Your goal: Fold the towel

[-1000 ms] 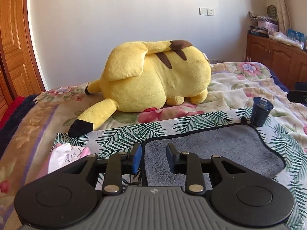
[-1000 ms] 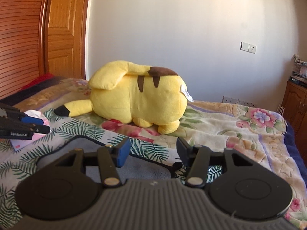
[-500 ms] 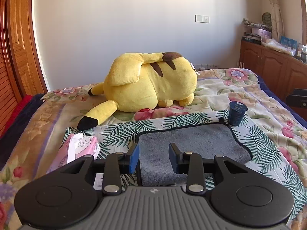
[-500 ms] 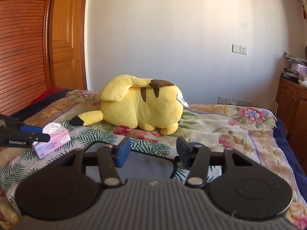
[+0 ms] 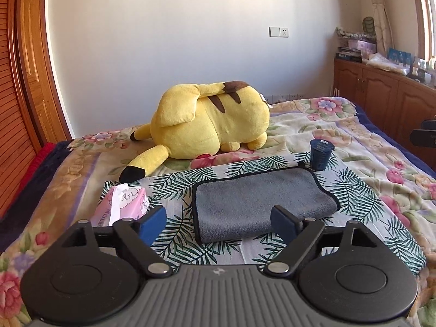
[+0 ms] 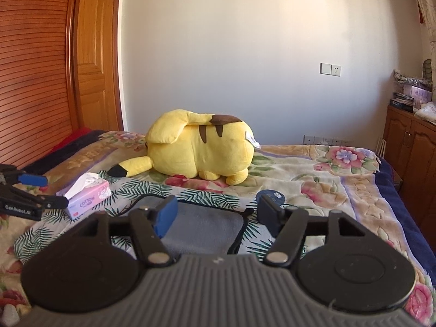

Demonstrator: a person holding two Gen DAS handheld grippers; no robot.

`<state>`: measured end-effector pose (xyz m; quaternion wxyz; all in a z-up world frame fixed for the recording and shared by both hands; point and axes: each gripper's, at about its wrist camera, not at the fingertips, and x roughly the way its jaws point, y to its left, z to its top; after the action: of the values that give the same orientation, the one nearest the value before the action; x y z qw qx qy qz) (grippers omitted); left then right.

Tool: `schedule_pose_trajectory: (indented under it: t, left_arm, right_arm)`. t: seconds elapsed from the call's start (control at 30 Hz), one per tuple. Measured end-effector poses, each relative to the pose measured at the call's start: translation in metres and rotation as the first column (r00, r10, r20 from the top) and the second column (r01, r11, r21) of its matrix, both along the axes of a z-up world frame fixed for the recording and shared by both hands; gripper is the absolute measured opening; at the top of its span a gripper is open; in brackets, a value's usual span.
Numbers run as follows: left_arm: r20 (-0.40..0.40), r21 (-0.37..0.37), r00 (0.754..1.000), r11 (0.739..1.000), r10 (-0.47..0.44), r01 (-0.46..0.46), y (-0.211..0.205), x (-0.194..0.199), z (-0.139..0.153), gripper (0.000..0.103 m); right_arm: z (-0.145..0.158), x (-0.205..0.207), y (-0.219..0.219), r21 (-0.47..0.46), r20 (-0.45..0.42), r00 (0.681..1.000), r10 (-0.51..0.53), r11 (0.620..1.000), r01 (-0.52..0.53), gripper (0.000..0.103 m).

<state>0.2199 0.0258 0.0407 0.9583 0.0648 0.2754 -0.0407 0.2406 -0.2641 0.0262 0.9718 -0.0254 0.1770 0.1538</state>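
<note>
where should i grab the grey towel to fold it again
Probably the two corners of the grey towel on its black-trimmed right edge, one per gripper, coming from above. It lies flat with its rolled fold nearest the left gripper, so that free edge should lift and carry across most easily.

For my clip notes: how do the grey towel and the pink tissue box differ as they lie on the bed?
The grey towel is a soft, flat, folded cloth with black edging; the pink tissue box is a rigid printed carton with a white tissue sticking up. The towel lies centred before the left gripper; the box lies further left. Both rest on the palm-leaf cloth.
</note>
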Motion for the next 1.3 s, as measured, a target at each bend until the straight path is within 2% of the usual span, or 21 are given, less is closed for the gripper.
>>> schedule_pose_trajectory:
  t: [0.1,0.2,0.3,0.33,0.37,0.4,0.83,1.3]
  left_arm:
    - [0.006,-0.008,1.0,1.0,0.002,-0.002,0.0,-0.007,0.004,0.072]
    - [0.016,-0.012,1.0,1.0,-0.001,0.001,0.0,-0.014,0.009,0.077]
    - [0.032,-0.009,0.999,1.0,0.004,-0.004,0.0,-0.022,0.014,0.083]
    - [0.035,-0.012,0.999,1.0,0.006,-0.006,0.001,-0.024,0.015,0.084]
    - [0.038,-0.019,0.999,1.0,0.01,-0.01,0.001,-0.027,0.015,0.084]
    - [0.039,-0.027,0.999,1.0,0.015,-0.014,0.002,-0.029,0.016,0.084]
    - [0.051,-0.065,0.999,0.998,-0.003,0.007,-0.013,-0.067,0.025,0.087]
    - [0.087,-0.048,0.994,0.997,-0.063,0.067,-0.026,-0.128,0.042,0.087]
  right_arm:
    - [0.0,-0.007,-0.002,0.003,0.006,1.0,-0.005,1.0,0.005,0.079]
    - [0.0,-0.014,-0.004,0.004,0.009,1.0,-0.011,1.0,0.011,0.088]
    - [0.001,-0.022,-0.006,0.002,0.016,1.0,-0.018,1.0,0.018,0.091]
    - [0.001,-0.024,-0.006,0.004,0.015,1.0,-0.02,1.0,0.02,0.094]
    - [0.0,-0.025,-0.006,0.006,0.013,1.0,-0.021,1.0,0.021,0.102]
    - [0.0,-0.028,-0.006,0.009,0.017,1.0,-0.02,1.0,0.02,0.103]
    - [0.0,-0.064,-0.006,0.016,0.007,1.0,-0.029,0.999,0.028,0.103]
    - [0.016,-0.109,-0.002,0.035,0.043,0.998,-0.042,0.999,0.04,0.103]
